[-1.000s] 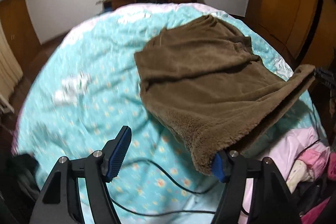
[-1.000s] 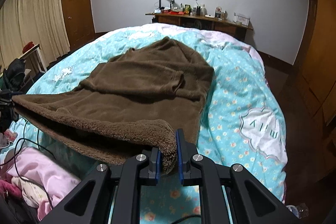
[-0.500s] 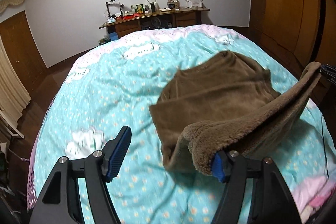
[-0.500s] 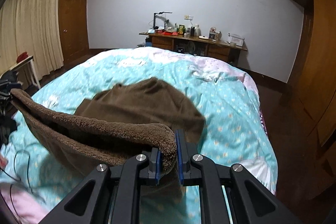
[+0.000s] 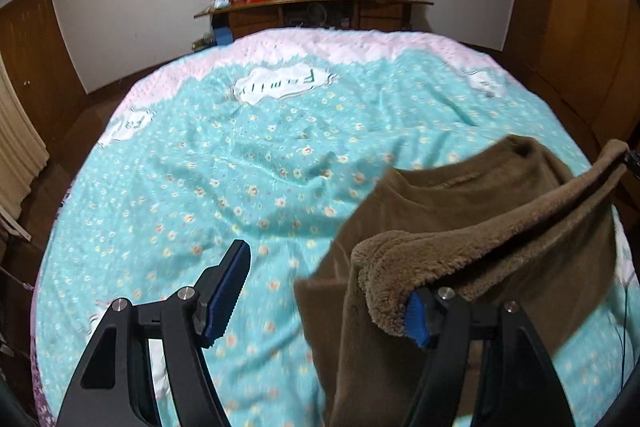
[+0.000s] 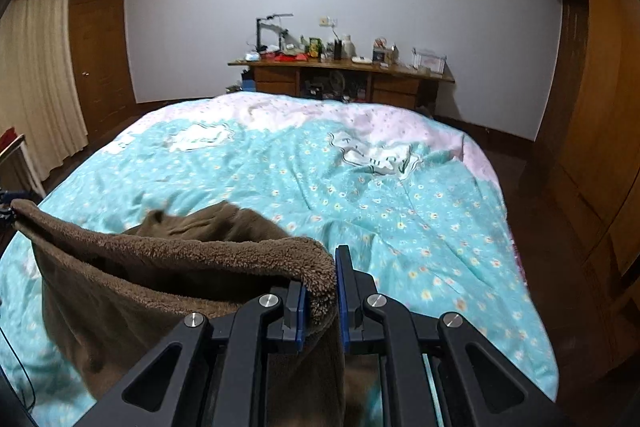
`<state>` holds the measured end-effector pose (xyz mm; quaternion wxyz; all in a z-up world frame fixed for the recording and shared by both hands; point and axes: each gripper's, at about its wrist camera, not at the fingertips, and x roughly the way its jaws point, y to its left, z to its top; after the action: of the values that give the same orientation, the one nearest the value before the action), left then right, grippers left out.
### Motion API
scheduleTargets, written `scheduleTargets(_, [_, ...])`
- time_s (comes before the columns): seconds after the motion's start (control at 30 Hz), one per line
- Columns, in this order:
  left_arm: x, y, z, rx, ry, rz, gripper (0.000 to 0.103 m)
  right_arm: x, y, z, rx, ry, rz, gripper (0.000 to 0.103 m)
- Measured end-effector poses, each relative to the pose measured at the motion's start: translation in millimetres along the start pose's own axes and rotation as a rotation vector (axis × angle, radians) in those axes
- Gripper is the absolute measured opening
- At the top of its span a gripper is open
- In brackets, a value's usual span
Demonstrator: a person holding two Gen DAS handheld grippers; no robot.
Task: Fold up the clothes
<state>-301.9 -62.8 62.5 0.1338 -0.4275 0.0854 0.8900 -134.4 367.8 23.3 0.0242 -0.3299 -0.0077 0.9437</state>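
Mid-fold by the look of it: brown fleece garment (image 6: 168,267) lifted off the bed (image 6: 400,211), hem pinched in right claw (image 6: 322,301), draped over 1 finger (image 5: 416,315) of wide left claw (image 5: 320,295), laying-down left.

Fuzzy fleece over printed cotton

The brown garment (image 5: 500,239) is matt, shaggy pile; the quilt (image 5: 240,167) is smooth printed cloth; the desk (image 6: 344,75) is varnished wood.

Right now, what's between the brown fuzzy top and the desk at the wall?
Only the bed cover, blue with little flowers and pink at its far end, lies between the top and the desk. Nothing rests on that stretch; the right wrist view shows it best.
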Motion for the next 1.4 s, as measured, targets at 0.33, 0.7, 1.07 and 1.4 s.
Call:
scheduleTargets(0.33, [130,9,21,-0.092,0.132,0.02,0.073,121,-28,7,0.181,0.138,0.037,0.012])
scheduleTargets(0.7, [155,8,3,-0.153,0.207,-0.072,0.079,132,-33,-4,0.19,0.171,0.142,0.028])
scheduleTargets(1.07, [116,44,-10,-0.332,0.161,-0.236,0.082,58,-8,-8,0.144,0.067,0.262,0.076])
scheduleTargets(1.4, [113,29,-18,-0.355,0.167,-0.279,0.083,102,67,-33,-0.087,0.182,0.173,0.076])
